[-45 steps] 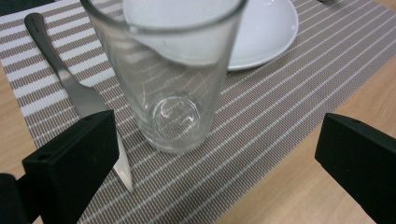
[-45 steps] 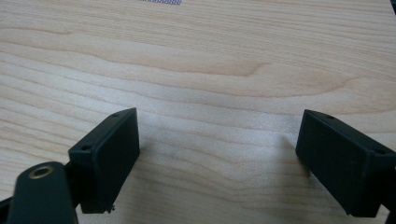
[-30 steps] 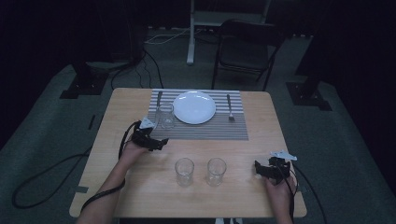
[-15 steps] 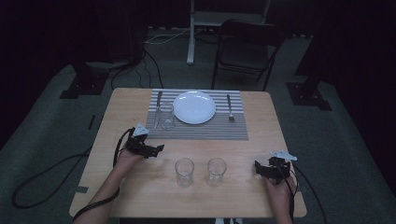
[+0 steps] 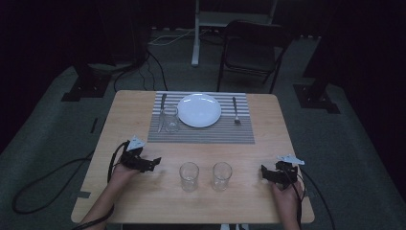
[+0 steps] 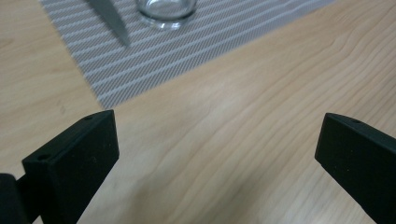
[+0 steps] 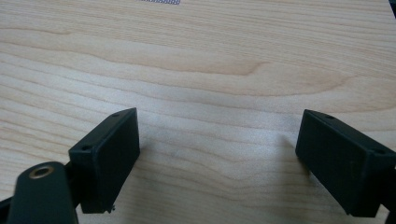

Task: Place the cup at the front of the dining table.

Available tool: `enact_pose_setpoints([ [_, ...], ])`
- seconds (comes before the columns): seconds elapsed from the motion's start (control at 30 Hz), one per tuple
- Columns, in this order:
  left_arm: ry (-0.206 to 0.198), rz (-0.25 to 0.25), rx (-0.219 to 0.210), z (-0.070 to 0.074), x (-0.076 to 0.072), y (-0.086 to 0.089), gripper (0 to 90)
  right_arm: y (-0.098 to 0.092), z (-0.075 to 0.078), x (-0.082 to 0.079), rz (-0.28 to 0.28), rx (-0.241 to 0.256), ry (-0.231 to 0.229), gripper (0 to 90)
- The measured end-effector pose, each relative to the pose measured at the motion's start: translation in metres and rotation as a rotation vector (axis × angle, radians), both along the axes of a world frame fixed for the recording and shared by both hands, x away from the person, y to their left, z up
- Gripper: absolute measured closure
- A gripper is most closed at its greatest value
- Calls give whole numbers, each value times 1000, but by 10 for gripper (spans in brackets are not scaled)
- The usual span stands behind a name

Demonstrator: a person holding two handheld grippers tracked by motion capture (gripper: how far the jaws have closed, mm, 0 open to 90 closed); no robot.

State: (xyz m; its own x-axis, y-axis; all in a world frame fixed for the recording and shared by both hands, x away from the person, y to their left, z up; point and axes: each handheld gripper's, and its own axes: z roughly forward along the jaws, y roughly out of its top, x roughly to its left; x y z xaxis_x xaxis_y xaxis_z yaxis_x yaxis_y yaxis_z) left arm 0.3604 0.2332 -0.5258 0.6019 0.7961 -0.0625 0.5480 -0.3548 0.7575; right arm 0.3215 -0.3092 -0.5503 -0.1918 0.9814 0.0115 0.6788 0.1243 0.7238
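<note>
The left tongs (image 5: 154, 163), jaws apart and empty, have drawn back from the glass on the placemat (image 5: 169, 119) toward the near-left glass (image 5: 189, 176); right tongs (image 5: 265, 173) rest apart.

You will find no text, label, brand, number or sign that can be read here.
</note>
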Motion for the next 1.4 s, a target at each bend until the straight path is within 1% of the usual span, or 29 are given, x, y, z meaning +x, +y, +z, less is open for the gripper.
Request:
enact_pose_setpoints([
  [0.03, -2, 7, 4, -1, -3, 2, 1, 0, 0, 0, 0, 0, 0, 134],
  [0.17, 4, 19, -9, -3, -12, 10, 1, 0, 0, 0, 0, 0, 0, 134],
  [0.2, 11, 21, -4, -3, -15, 13, 2, 0, 0, 0, 0, 0, 0, 134],
  [0.3, 13, 27, -4, -4, -21, 18, 1, 0, 0, 0, 0, 0, 0, 134],
  [0.37, 14, 33, -23, -5, -26, 22, 1, 0, 0, 0, 1, 0, 0, 134],
  [0.4, 13, 37, -25, -5, -28, 24, 1, 0, 0, 0, 0, 0, 0, 134],
  [0.63, 14, 59, -6, -8, -42, 33, 1, 0, 0, 0, 0, 1, 0, 134],
  [0.7, 14, 70, -11, -9, -46, 36, 1, 0, 0, 0, -1, 2, 0, 134],
  [0.9, 6, 90, -8, -9, -60, 46, 1, 0, 0, 0, 0, 1, 1, 134],
  [0.93, 0, 98, 3, -9, -62, 48, 1, 0, 0, 0, -1, 1, 1, 134],
  [0.97, -8, 106, 3, -10, -65, 49, 1, 0, 0, 0, 0, 1, 1, 134],
  [1.0, -7, 111, -10, -11, -68, 52, 1, 0, 0, 0, -1, 1, 1, 134],
  [1.07, -2, 122, -18, -12, -72, 56, 1, 0, 0, 0, -1, 1, 1, 134],
  [1.17, -7, 146, -6, -11, -79, 63, 1, 0, 0, 0, -1, 1, 1, 134],
  [1.27, -15, 176, -7, -11, -84, 68, 1, 0, 0, 0, -1, 1, 1, 134],
  [1.3, -30, 202, -14, -11, -87, 70, 1, 0, 0, 0, -1, 1, 1, 134],
  [1.33, -39, 215, -24, -10, -90, 72, 1, 0, 0, 0, -1, 1, 1, 134],
  [1.4, -31, 226, -38, -10, -94, 76, 1, 0, 0, 0, 0, 1, 1, 134],
])
